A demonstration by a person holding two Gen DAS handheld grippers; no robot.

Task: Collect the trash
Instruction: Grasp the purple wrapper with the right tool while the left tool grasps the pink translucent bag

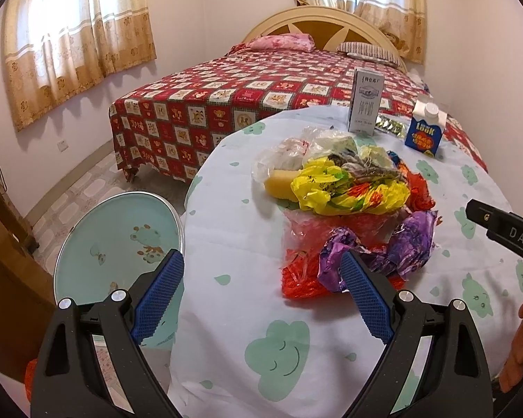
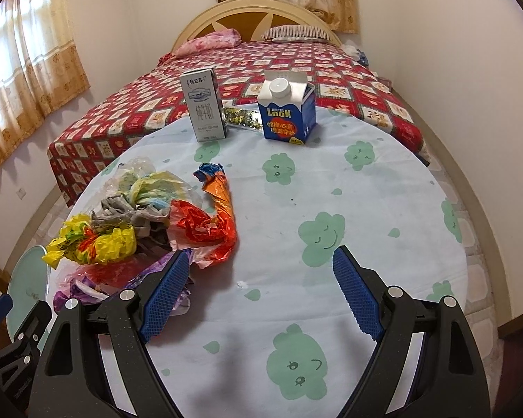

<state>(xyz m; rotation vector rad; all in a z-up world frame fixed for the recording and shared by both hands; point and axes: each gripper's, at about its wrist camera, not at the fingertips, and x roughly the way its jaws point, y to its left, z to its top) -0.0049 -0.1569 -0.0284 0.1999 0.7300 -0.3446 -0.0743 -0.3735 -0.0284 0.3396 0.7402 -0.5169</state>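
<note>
A heap of crumpled trash lies on the round table: a yellow bag (image 1: 348, 191), a purple wrapper (image 1: 397, 247), a red net bag (image 1: 307, 271), an orange-red wrapper (image 2: 205, 226) and clear plastic (image 1: 289, 153). My left gripper (image 1: 261, 268) is open and empty over the table's near edge, its right finger just in front of the purple wrapper. My right gripper (image 2: 258, 271) is open and empty, right of the heap. A grey-white milk carton (image 2: 204, 104) and a blue carton (image 2: 286, 108) stand at the far side, with a shiny wrapper (image 2: 242, 116) between them.
The table (image 2: 366, 181) has a pale blue cloth with green clouds. A round teal stool (image 1: 122, 237) stands left of it. A bed with a red patterned cover (image 1: 226, 97) lies beyond. A wooden cabinet (image 1: 3, 250) is at the far left.
</note>
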